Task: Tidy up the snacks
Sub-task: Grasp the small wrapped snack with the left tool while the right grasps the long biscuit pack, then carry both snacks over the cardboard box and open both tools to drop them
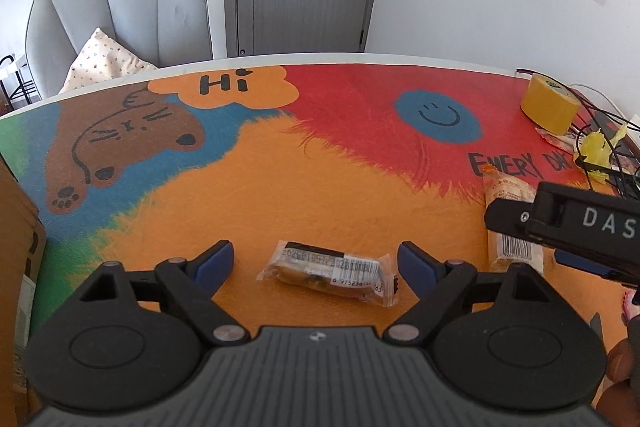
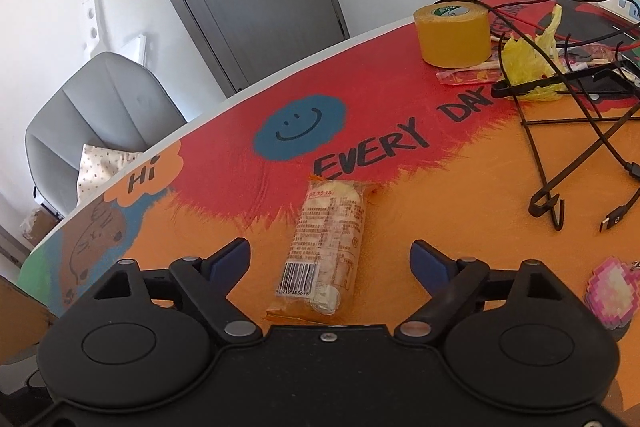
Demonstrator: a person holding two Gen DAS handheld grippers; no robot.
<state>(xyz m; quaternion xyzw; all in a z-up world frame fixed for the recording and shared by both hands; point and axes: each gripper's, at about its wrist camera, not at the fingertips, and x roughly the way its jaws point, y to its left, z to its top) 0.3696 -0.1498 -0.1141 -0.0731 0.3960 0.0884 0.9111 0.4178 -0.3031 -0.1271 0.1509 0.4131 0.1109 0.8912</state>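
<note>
We judge ourselves near the start: neither snack is lifted yet, and both lie flat on the table [image 1: 280,187].

Taking the blue smiley patch [image 2: 300,129] on the colourful mat as our landmark, the long cracker pack [image 2: 328,247] lies just on the near side of it, below the "EVERY DAY" lettering, lengthwise toward us. Our right gripper [image 2: 330,261] straddles it with the jaws wide, the blue pads clear of the wrapper on both sides.

The small clear-wrapped snack [image 1: 330,273] sits nearer to us and to the left of the smiley patch, on the orange part of the mat. Our left gripper [image 1: 316,261] brackets it, also wide, with nothing gripped (the right pad is close to the wrapper's end, but we see no pressing).

What is left, as far as we can tell: closing on both packs and carrying them somewhere. We see no clear destination; only a brown cardboard edge [image 1: 16,227] shows far left of the patch.
</note>
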